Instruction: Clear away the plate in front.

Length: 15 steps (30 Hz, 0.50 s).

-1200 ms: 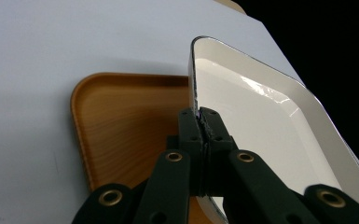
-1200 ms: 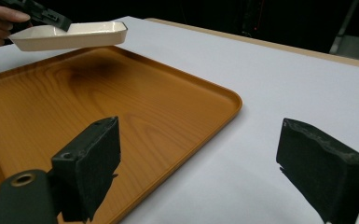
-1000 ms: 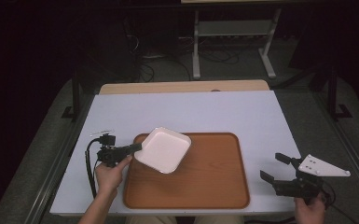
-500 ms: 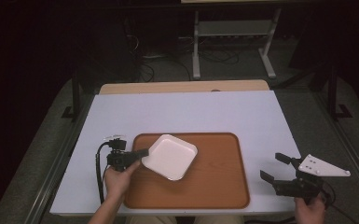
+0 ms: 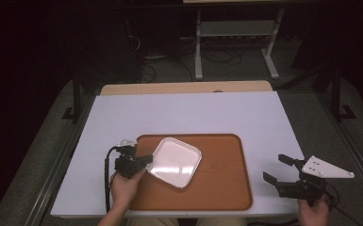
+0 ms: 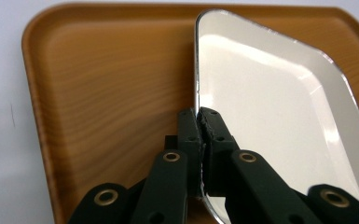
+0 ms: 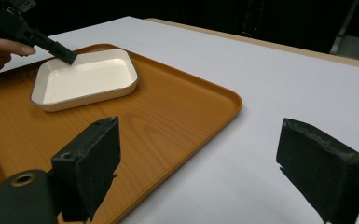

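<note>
Our left gripper (image 6: 199,116) is clamped tight on the rim of the white rectangular dish (image 5: 175,161), which sits on the wooden tray (image 5: 217,188), near its left end. Our right gripper (image 5: 279,170) hangs wide open and empty over the white table (image 5: 193,113), right of the tray.
</note>
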Each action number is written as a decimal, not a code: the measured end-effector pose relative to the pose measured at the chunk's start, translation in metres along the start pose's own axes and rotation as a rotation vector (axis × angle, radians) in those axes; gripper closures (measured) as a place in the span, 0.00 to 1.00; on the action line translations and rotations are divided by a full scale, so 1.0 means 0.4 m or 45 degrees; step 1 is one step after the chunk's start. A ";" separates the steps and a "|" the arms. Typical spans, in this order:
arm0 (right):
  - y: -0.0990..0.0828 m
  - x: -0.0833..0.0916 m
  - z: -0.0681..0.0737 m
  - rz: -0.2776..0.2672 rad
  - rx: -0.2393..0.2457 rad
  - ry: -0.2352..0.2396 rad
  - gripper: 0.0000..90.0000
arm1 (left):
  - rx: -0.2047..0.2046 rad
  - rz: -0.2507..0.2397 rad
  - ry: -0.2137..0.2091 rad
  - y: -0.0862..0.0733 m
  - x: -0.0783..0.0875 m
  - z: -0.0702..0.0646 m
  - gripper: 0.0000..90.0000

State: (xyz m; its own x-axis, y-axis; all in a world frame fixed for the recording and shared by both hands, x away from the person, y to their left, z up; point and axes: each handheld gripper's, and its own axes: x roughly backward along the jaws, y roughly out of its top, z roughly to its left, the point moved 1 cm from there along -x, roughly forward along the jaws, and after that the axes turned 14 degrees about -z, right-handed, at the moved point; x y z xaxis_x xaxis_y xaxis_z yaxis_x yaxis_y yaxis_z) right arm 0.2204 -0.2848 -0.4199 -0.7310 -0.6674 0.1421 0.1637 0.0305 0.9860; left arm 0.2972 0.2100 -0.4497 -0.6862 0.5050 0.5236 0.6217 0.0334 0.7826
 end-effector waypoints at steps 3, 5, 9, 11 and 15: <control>0.000 0.000 0.000 0.001 0.002 0.000 0.14 | -0.009 0.011 0.012 -0.007 0.005 -0.006 0.94; 0.000 0.000 0.000 0.001 0.003 0.000 0.14 | -0.010 0.012 0.011 -0.008 0.008 -0.008 0.92; 0.000 0.000 0.001 0.005 0.003 0.000 0.14 | -0.052 0.036 0.021 -0.020 0.024 -0.025 0.87; 0.001 -0.001 0.001 0.005 0.005 0.000 0.14 | -0.065 0.041 0.021 -0.028 0.028 -0.030 0.84; 0.001 -0.001 0.003 0.007 0.006 0.001 0.14 | -0.053 0.046 0.009 -0.041 0.036 -0.036 0.81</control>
State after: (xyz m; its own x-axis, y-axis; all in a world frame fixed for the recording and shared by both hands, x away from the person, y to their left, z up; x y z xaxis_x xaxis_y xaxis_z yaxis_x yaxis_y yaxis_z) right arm 0.2200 -0.2837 -0.4194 -0.7296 -0.6677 0.1478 0.1647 0.0383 0.9856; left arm 0.2718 0.2043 -0.4501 -0.6664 0.4993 0.5537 0.6298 -0.0207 0.7765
